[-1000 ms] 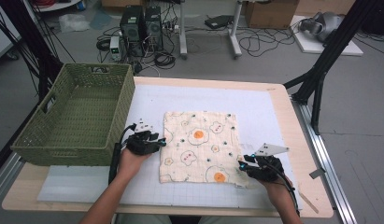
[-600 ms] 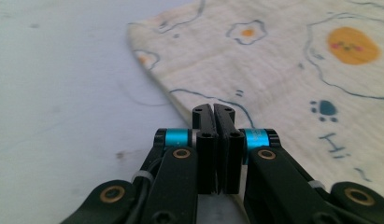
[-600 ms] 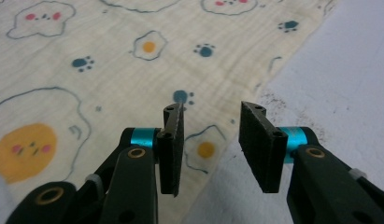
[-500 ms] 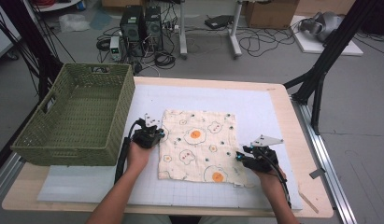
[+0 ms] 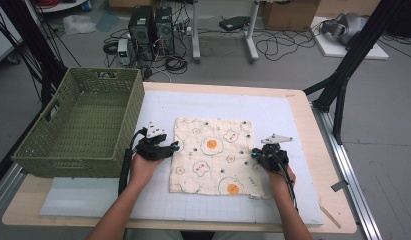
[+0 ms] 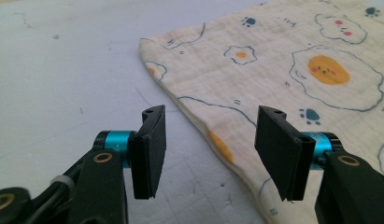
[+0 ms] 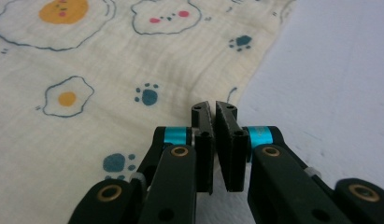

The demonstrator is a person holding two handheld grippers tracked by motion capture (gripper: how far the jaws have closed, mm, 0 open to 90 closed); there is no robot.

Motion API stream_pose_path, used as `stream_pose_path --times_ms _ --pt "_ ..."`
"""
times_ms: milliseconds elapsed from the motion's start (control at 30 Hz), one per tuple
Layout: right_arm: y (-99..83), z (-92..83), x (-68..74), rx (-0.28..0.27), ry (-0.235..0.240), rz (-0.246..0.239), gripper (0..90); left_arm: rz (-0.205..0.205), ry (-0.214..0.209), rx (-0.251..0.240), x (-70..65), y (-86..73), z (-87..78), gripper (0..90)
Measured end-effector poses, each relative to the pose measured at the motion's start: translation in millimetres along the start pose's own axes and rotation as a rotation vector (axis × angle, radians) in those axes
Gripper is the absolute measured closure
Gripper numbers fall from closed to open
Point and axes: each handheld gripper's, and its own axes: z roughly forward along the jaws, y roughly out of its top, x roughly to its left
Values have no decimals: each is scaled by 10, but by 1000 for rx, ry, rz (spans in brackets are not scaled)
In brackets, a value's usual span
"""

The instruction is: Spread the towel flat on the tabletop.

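A green woven basket (image 5: 78, 125) stands at nine o'clock on my counter (image 5: 303, 115), empty as far as I can see. Just to its right, my left hand-held gripper (image 5: 174, 146) rests at the left edge of a cream cloth (image 5: 215, 155) printed with fried eggs and paw prints, which lies flat at the centre of the white mat (image 5: 283, 115). In the left gripper view, this hand-held gripper (image 6: 208, 144) has just been opening; its jaws stand well apart, the hem of the cloth (image 6: 283, 84) running between them, and neither pad presses on it. At three o'clock of the cloth, my right hand-held gripper (image 5: 254, 153) sits at the right edge. In the right gripper view, its (image 7: 214, 109) jaws have just been closing and stand all but together at the cloth's (image 7: 115, 65) hem; whether any fabric is pinched I cannot tell. To do this well, I judge I should lower the left jaws so the hem sits deep between the pads, close firmly, confirm the right grip, then lift both sides evenly.
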Motion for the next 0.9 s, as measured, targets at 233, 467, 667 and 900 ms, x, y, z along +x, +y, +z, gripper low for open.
stream_pose_path --times_ms 233,467,667,900 --pt "-30 -141 -8 -28 -51 -38 495 -22 -46 -36 31 -4 -85 344" --pt "-163 -450 -107 -126 20 -63 254 -36 -91 -107 44 -130 -183 195" --pt "-218 -596 -116 -191 -3 -83 113 -6 -133 -153 39 -150 -273 189" --pt "-202 -550 -133 -197 4 -56 113 12 -160 -171 -30 -121 -373 189"
